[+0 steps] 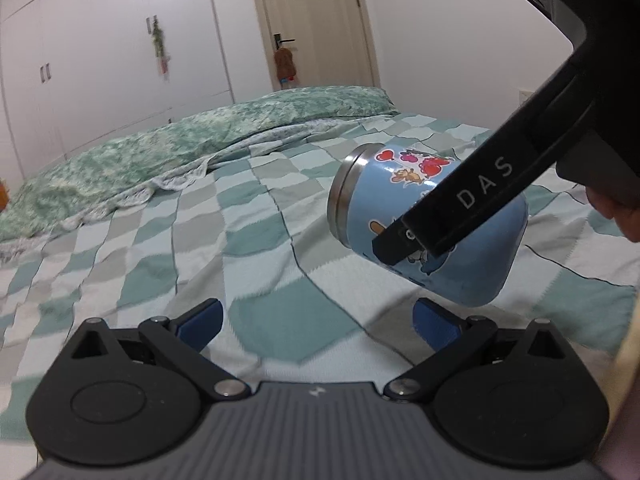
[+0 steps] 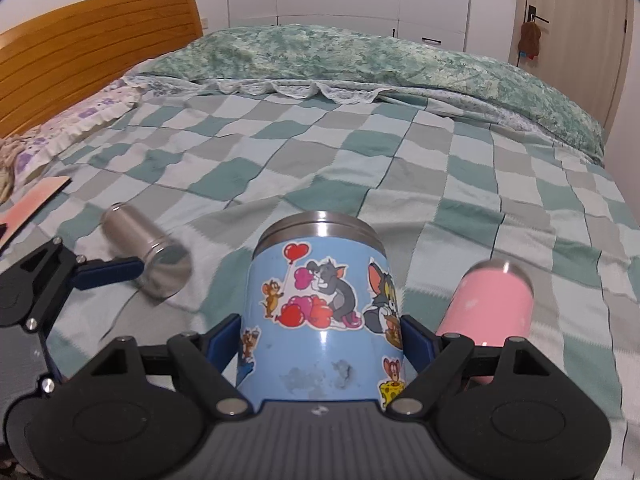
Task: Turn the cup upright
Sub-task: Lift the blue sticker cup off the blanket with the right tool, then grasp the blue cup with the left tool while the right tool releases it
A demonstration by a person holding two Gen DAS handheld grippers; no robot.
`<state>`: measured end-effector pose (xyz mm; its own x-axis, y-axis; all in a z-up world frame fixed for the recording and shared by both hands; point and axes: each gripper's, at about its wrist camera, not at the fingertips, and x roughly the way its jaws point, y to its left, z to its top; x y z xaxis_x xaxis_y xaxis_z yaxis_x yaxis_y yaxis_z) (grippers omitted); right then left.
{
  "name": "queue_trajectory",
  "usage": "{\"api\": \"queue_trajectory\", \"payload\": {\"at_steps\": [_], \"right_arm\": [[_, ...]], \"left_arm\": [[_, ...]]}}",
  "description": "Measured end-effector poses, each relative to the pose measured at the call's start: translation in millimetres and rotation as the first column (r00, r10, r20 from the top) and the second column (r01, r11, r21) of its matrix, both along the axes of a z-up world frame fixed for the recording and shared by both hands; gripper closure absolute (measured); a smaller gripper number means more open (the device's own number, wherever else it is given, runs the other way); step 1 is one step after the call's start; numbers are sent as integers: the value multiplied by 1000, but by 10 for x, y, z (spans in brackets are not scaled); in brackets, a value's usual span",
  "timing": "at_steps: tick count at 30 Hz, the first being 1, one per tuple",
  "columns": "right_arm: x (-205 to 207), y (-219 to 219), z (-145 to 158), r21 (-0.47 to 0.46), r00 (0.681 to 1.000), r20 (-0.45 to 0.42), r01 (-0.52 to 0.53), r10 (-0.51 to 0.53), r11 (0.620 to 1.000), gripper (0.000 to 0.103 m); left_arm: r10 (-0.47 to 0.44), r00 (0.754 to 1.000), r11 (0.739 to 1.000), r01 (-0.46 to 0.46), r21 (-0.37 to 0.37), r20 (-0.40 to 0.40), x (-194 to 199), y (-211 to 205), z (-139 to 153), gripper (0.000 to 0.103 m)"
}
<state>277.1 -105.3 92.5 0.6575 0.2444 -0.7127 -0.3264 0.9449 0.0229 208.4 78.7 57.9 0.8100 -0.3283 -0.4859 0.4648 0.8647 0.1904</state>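
A blue cup with cartoon stickers (image 2: 320, 320) is held between the blue pads of my right gripper (image 2: 322, 338), lying along the fingers with its steel rim pointing away. In the left wrist view the same cup (image 1: 436, 240) hangs tilted above the checkered bedspread, with the right gripper's black finger (image 1: 460, 204) across it. My left gripper (image 1: 318, 320) is open and empty, low over the bed to the left of the cup. It also shows at the left edge of the right wrist view (image 2: 112, 272).
A steel cup (image 2: 146, 254) lies on its side at the left. A pink cup (image 2: 486, 312) lies on its side at the right. The checkered bedspread (image 2: 400, 168) covers the bed, with a green quilt (image 2: 360, 60) behind and a wooden headboard (image 2: 100, 36) at far left.
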Motion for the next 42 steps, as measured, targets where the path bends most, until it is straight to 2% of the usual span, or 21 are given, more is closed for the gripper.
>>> {"api": "queue_trajectory", "payload": {"at_steps": [3, 11, 19, 25, 30, 32, 42], "right_arm": [[-233, 41, -53, 24, 1000, -23, -3, 4, 1000, 20], [-629, 120, -318, 61, 994, -99, 41, -35, 997, 20], [-774, 232, -484, 72, 988, -138, 83, -72, 994, 20], [-747, 248, -634, 69, 978, -145, 159, -148, 985, 20], [-753, 288, -644, 53, 977, -139, 169, -160, 984, 20], [-754, 291, -629, 41, 978, -140, 165, -157, 986, 13], [-970, -34, -260, 117, 998, -5, 58, -58, 991, 3]], "left_arm": [[28, 999, 1000, -29, -13, -17, -248, 74, -40, 0], [94, 995, 995, -94, 19, -43, -726, 195, -149, 0], [125, 990, 992, -124, 14, -61, -880, 300, -195, 0], [149, 986, 989, -148, 13, -74, -925, 338, -217, 0], [158, 984, 987, -157, 27, -77, -967, 327, -196, 0], [162, 984, 987, -160, 34, -76, -990, 308, -174, 0], [159, 985, 986, -154, 67, -70, -1133, 82, 44, 0]]}}
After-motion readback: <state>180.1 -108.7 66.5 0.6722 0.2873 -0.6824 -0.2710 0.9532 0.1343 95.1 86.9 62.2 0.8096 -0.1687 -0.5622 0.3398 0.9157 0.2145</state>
